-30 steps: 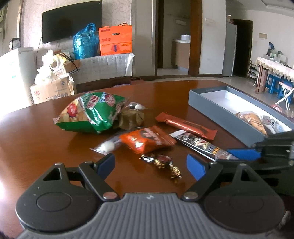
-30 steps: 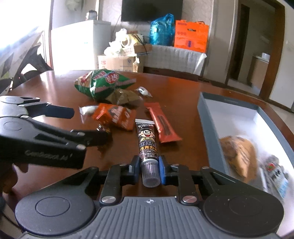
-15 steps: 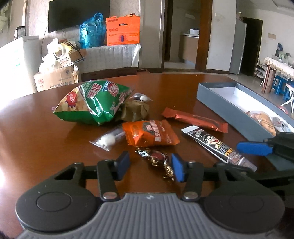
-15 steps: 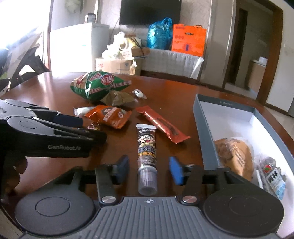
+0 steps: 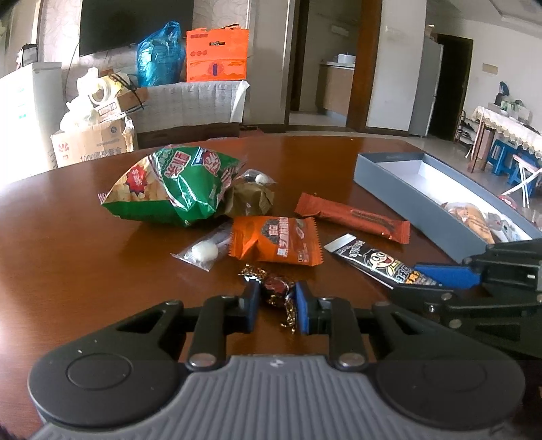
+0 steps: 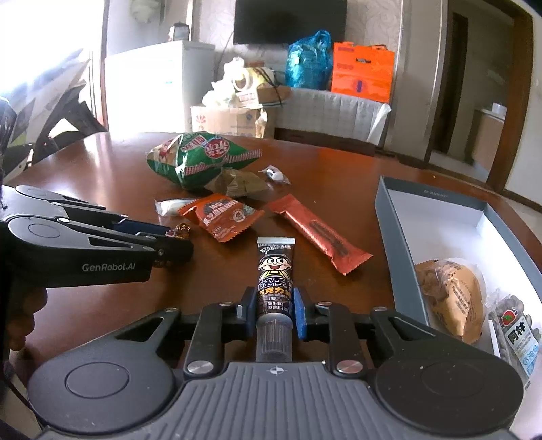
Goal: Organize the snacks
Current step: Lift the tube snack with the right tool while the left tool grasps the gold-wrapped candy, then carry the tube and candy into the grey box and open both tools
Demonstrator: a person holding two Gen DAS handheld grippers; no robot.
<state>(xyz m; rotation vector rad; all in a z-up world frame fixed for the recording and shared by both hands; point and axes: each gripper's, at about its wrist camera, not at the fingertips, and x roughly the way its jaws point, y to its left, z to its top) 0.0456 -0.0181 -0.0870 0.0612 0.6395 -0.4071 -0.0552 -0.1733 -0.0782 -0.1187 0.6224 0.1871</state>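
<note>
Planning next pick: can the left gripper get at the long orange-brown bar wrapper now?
Probably not: the left gripper is shut on a foil-wrapped candy, and the long orange-brown bar wrapper lies beyond an orange snack packet.

A lived-in home is showing here: a dark television [image 5: 135, 25] is hanging on a patterned wall, a white fridge [image 6: 162, 84] is standing beside cardboard boxes [image 5: 91, 144], and a doorway is opening onto a kitchen cabinet [image 5: 335, 88] beyond the counter's [image 5: 67, 237] far edge.

We see a crinkled green chip bag [image 5: 176, 184] with red-and-white lettering beside a flat orange packet [image 5: 276, 242] printed in black, on our glossy red-brown wooden table [image 5: 67, 243].
</note>
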